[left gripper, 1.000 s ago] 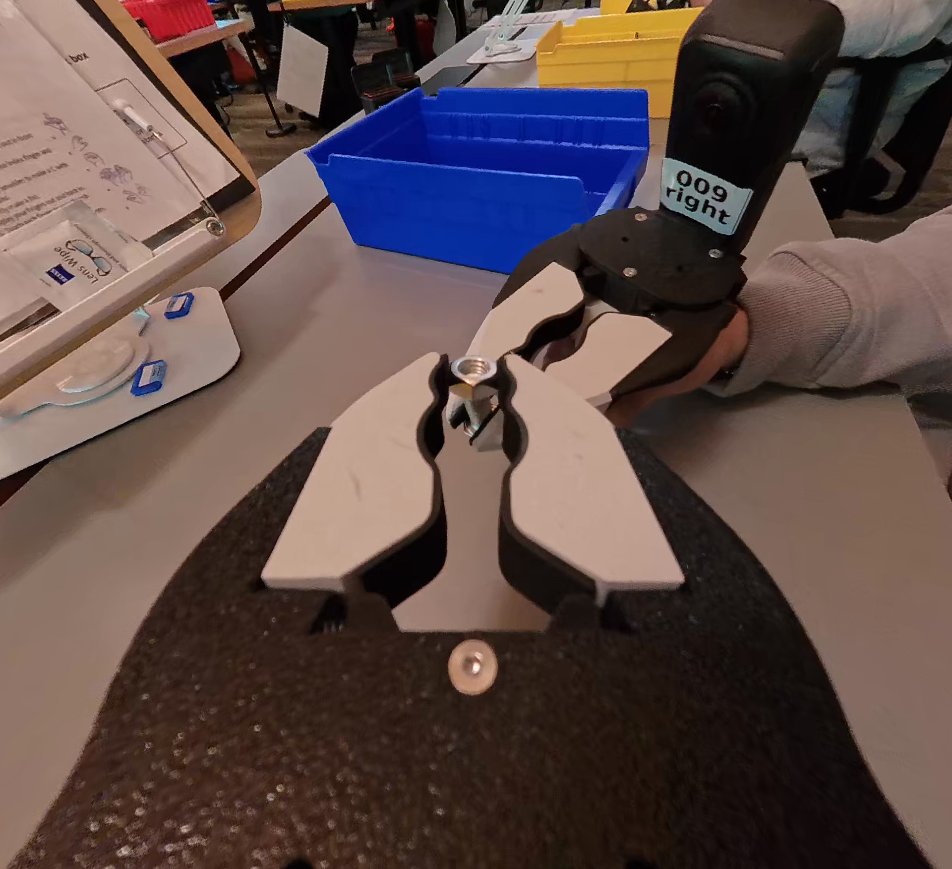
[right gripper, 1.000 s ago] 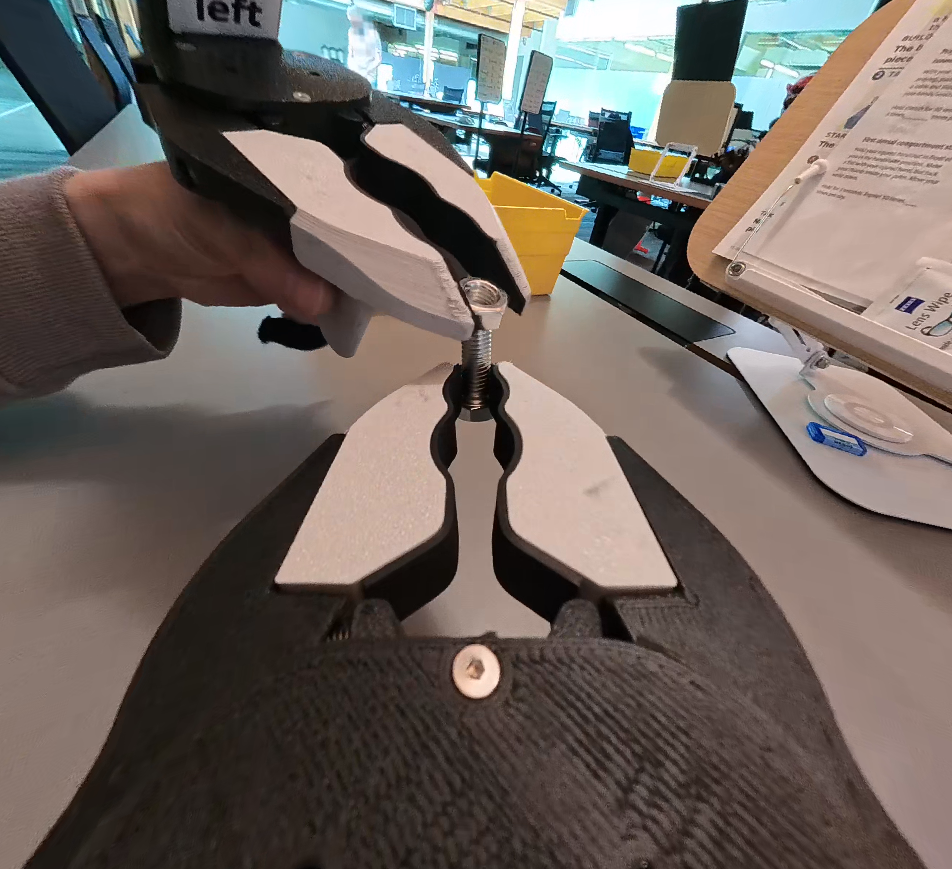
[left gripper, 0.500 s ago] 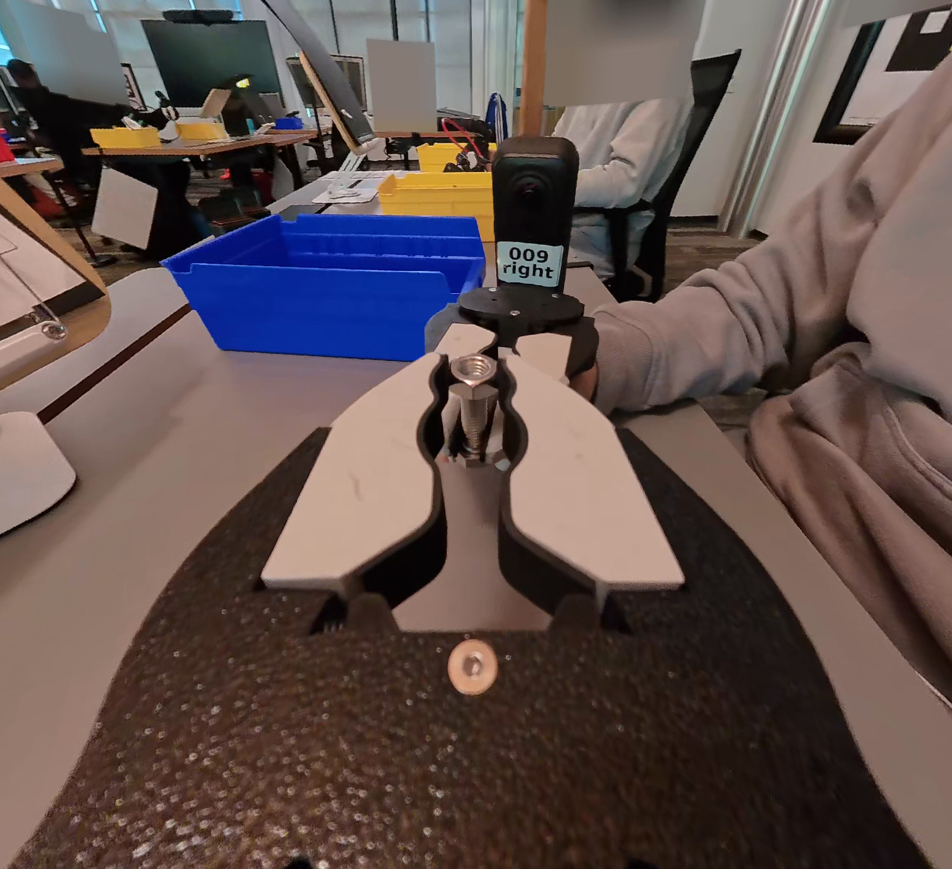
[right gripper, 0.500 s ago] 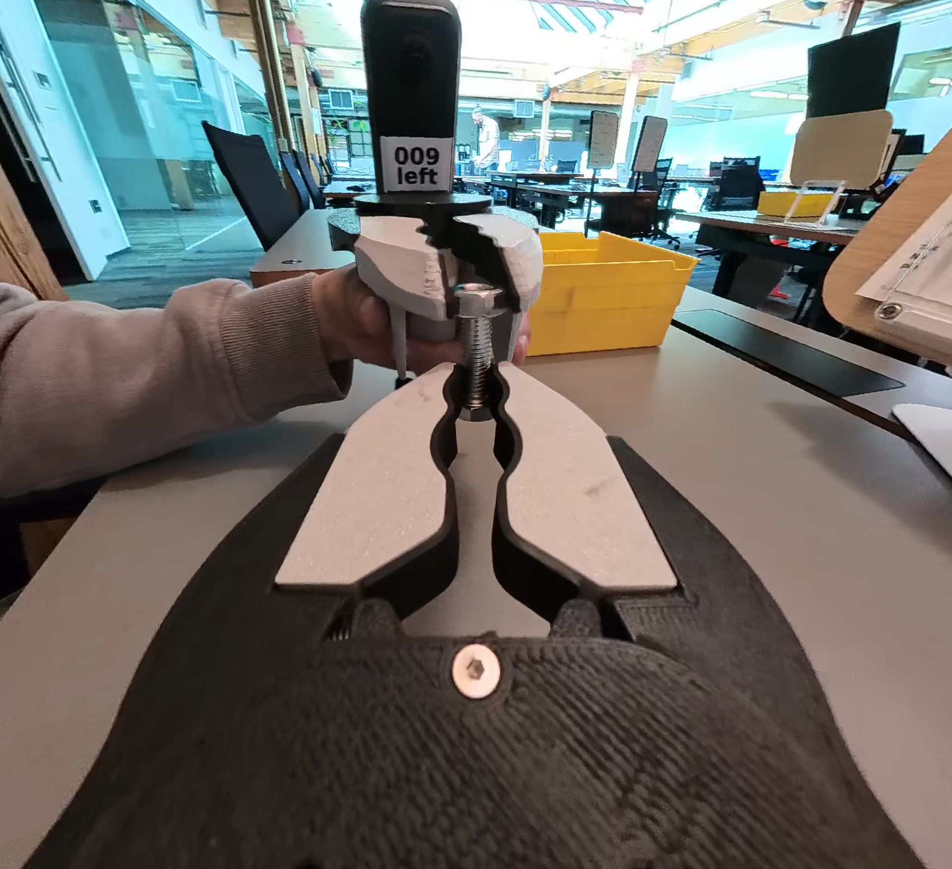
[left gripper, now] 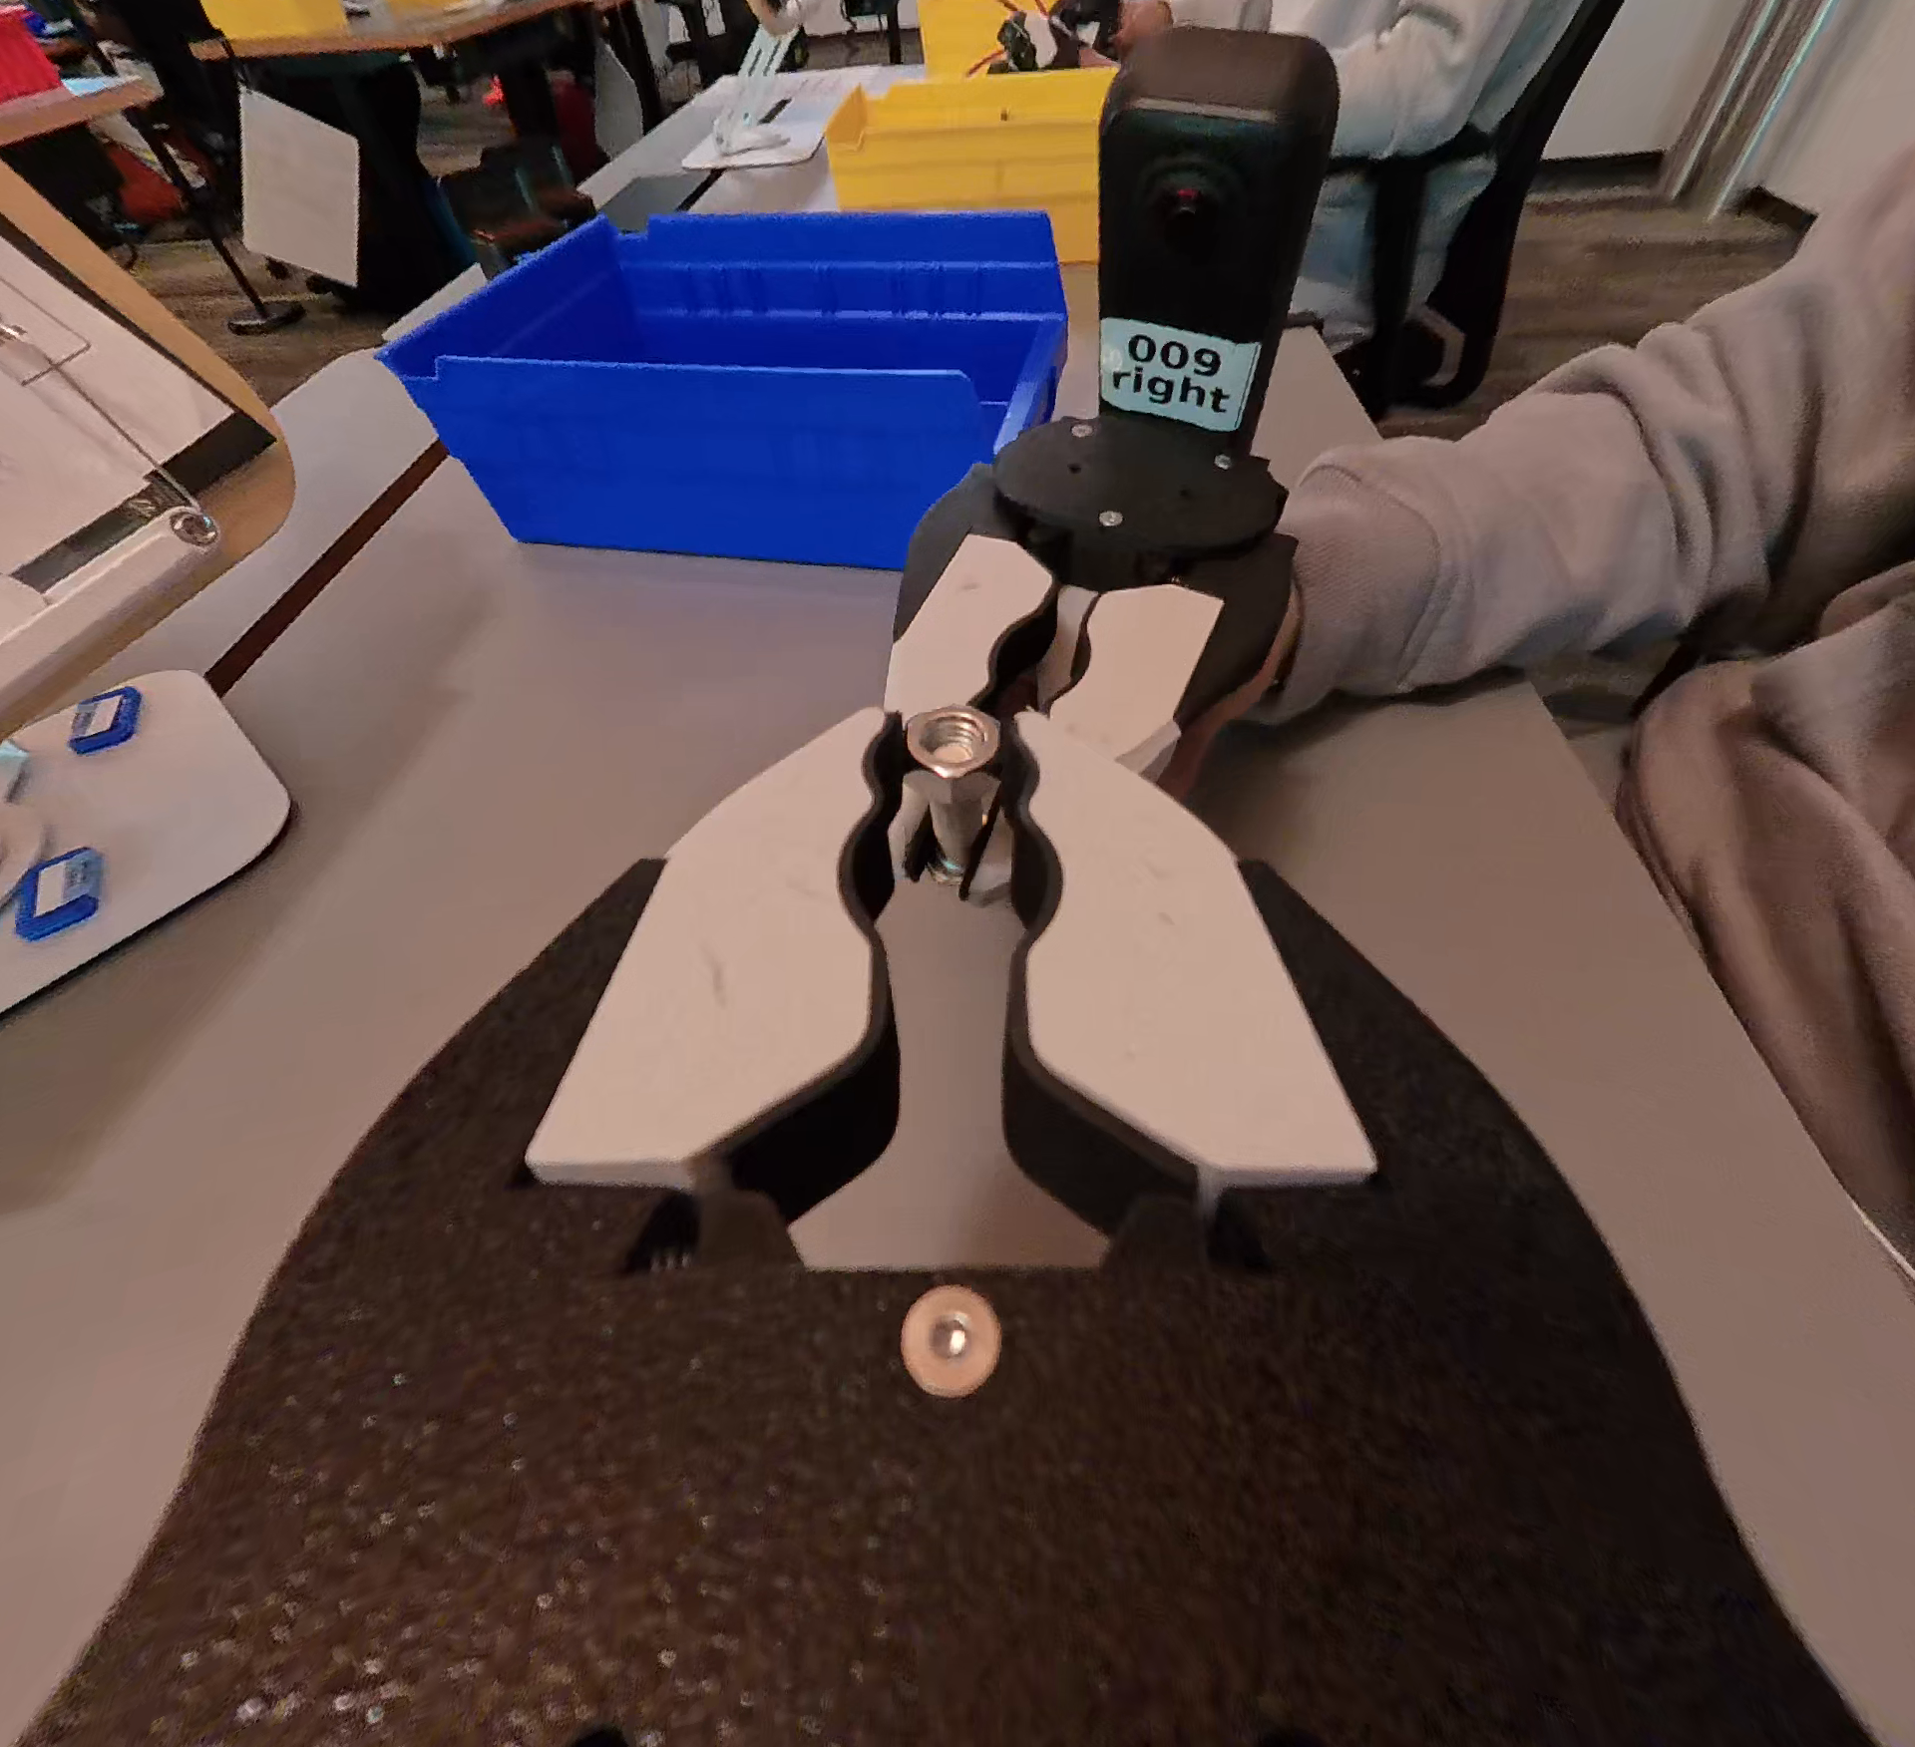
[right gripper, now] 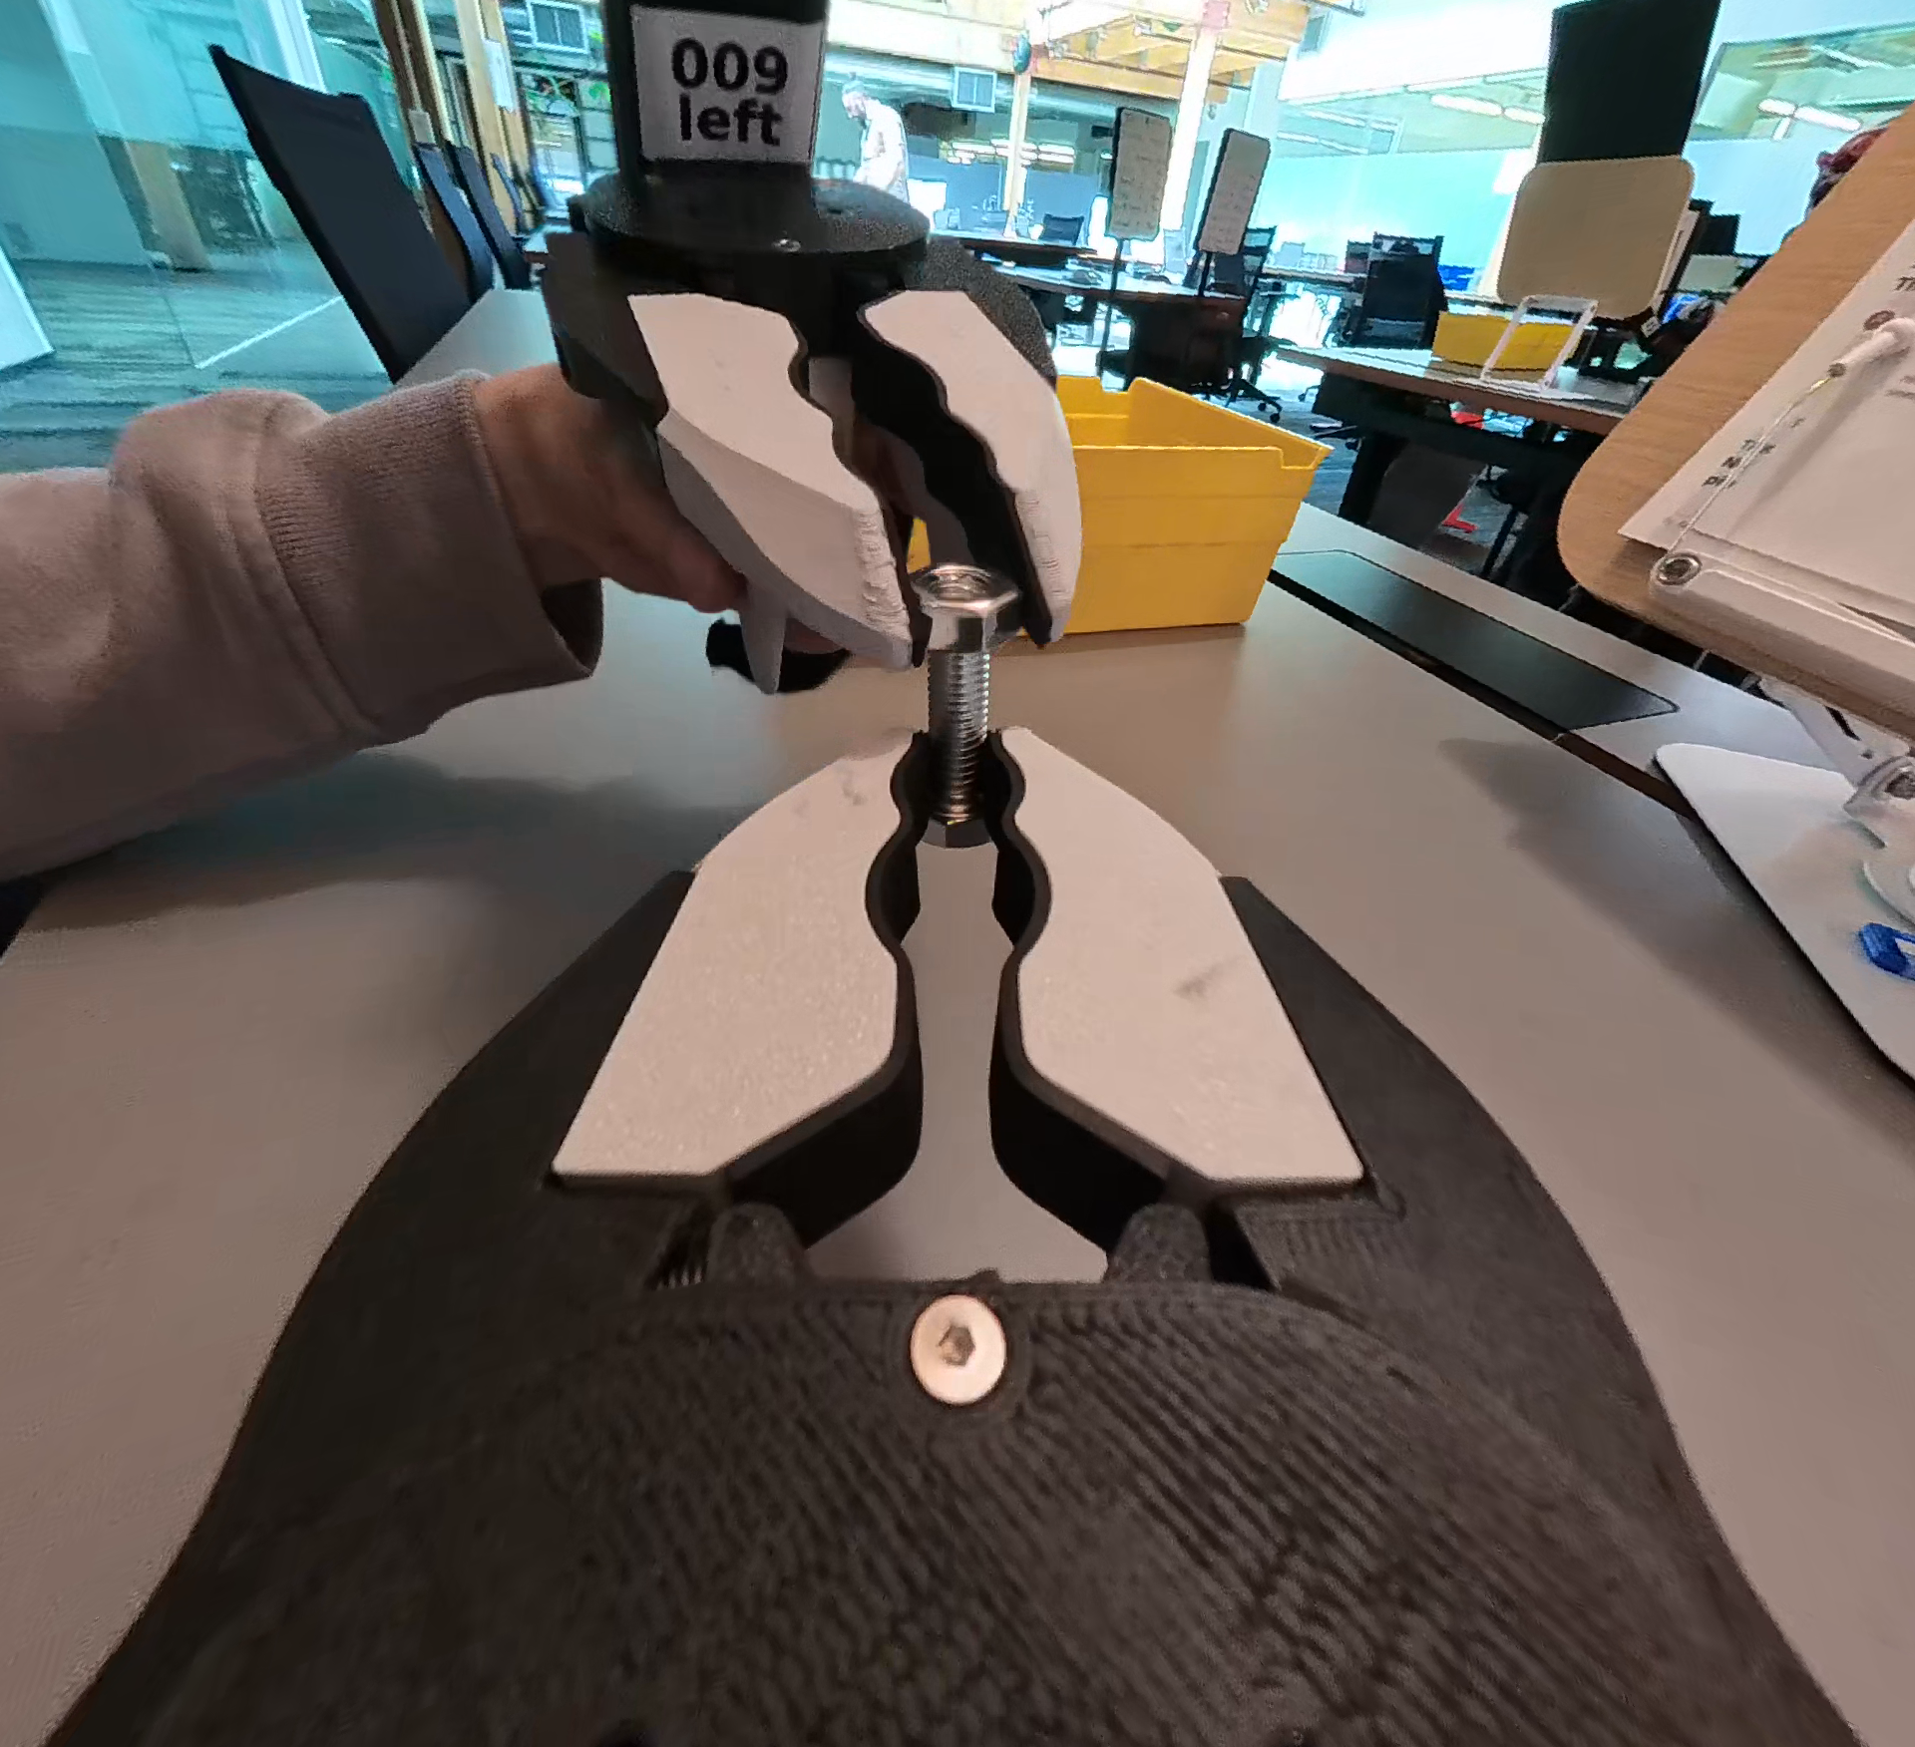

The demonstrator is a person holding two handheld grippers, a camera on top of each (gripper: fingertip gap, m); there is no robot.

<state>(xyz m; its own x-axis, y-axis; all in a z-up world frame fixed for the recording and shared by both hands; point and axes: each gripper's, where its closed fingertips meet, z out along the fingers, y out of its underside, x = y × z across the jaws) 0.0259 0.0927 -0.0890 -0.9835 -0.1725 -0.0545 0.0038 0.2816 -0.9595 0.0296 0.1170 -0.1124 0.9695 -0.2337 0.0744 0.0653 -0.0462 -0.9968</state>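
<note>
Steel hardware sits where the two grippers meet: a bolt (right gripper: pixel 959 723) standing upright with a nut (right gripper: pixel 964 601) on its top end. The right gripper (right gripper: pixel 959 801) has its fingers clamped on the lower threads, just above the bolt's head, which shows dark at the bottom of the gap. The left gripper (right gripper: pixel 964 609) reaches down from 12 o'clock in the right wrist view, and its fingers (right gripper: pixel 819 537) are closed on the flats of the nut, one pad on each side. From the left wrist view, the nut (left gripper: pixel 951 744) is dead centre with the bolt shank (left gripper: pixel 953 827) running down below it, and the right gripper (left gripper: pixel 1036 692) comes in from 1 o'clock.

I judge both pieces to be stiff, small and dense for their size, not fragile at all. Plated metal is slick, so the smooth nut faces are the likeliest place to slip; opposite flats are the sound hold there, and the threads give the lower pads some bite. The pair must stay in line, or the thread could bind.

All this hangs just above the grey worktop (left gripper: pixel 622 713). A blue bin (left gripper: pixel 725 413) stands at 11 o'clock in the left wrist view, a yellow bin (right gripper: pixel 1171 516) at 1 o'clock in the right wrist view, both well apart from the hardware.
</note>
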